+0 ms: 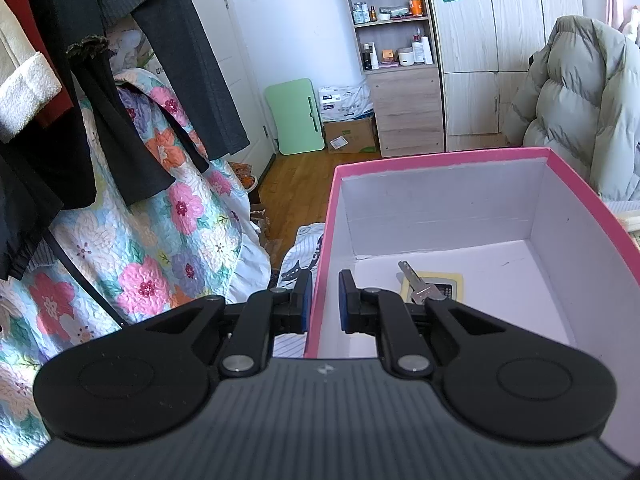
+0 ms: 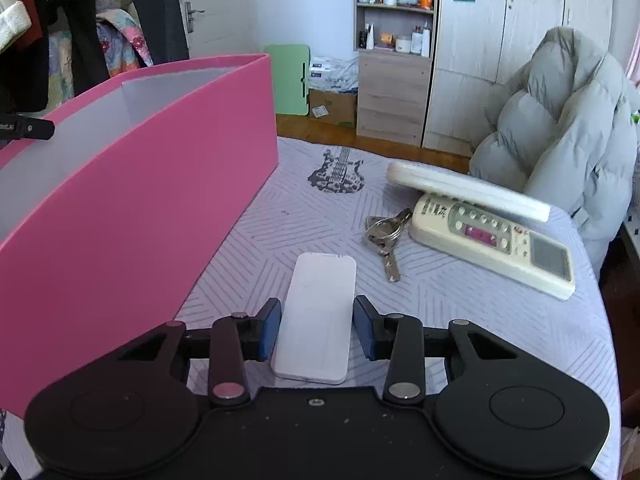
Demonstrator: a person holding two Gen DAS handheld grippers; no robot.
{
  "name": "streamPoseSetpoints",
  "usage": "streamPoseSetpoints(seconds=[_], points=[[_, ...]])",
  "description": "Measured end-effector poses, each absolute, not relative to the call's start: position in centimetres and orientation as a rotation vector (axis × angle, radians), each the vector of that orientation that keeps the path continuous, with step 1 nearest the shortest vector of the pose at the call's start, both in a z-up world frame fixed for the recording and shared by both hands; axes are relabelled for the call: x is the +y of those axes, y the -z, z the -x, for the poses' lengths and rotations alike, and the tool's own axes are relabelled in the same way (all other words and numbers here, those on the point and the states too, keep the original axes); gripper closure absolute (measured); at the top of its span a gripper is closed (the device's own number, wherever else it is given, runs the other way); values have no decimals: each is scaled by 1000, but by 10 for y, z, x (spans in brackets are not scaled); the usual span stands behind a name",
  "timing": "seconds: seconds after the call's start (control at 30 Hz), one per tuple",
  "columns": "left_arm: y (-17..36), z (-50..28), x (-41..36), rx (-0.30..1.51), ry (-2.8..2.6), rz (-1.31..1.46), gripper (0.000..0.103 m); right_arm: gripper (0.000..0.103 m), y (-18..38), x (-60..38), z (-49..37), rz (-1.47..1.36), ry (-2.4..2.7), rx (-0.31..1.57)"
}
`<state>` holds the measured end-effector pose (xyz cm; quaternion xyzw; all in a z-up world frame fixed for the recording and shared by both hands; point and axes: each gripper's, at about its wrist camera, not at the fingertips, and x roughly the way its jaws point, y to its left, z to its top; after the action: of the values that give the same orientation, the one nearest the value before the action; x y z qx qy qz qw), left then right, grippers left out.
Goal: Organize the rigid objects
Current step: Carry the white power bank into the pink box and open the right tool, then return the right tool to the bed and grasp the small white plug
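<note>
A pink box (image 1: 440, 159) with a white inside stands on the table; a silver key (image 1: 416, 283) and a yellowish card (image 1: 450, 286) lie on its floor. My left gripper (image 1: 323, 280) is shut on the box's near left wall, one pad inside and one outside. In the right wrist view the box (image 2: 160, 184) stands at the left. My right gripper (image 2: 316, 304) is down at the table with a flat white remote (image 2: 320, 312) between its fingers, both blue pads against its long sides. The remote lies flat on the cloth.
On the grey patterned tablecloth (image 2: 480, 320) lie a bunch of keys (image 2: 384, 236) and a cream air-conditioner remote (image 2: 492, 244) with a white remote (image 2: 464, 192) leaning across it. A grey puffer jacket (image 2: 560, 128) hangs behind. Clothes and a floral quilt (image 1: 152, 240) fill the left.
</note>
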<state>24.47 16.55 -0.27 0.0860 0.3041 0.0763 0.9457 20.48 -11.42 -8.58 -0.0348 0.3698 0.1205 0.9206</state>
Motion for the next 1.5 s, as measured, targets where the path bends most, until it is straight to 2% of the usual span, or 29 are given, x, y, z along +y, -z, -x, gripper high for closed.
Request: streamPoseSetpoints(seconds=[0.5,0.77,0.97,1.23,1.33,1.37,1.4,1.5], points=[[2,-247,169,628,-162,-185,92,59,9,-117,-164,54,-289,540],[4,-248,166,638,-177,-196,92,59,-40,-59,-209,213,-587,540],[5,-249,166,638,-179,-200,92,59,-18,4,-268,525,-671,709],[6,-249,166,643,-175,-195,92,59,18,32,-309,588,-668,880],[8,-252,165,660,-183,-207,92,58,23,32,-308,608,-667,870],[8,-252,164,661,-182,-208,92,54,20,27,-305,599,-655,848],[7,-252,165,659,-179,-203,92,51,16,21,-304,578,-647,827],[7,-252,166,659,-178,-199,92,51,-8,-9,-290,460,-661,754]])
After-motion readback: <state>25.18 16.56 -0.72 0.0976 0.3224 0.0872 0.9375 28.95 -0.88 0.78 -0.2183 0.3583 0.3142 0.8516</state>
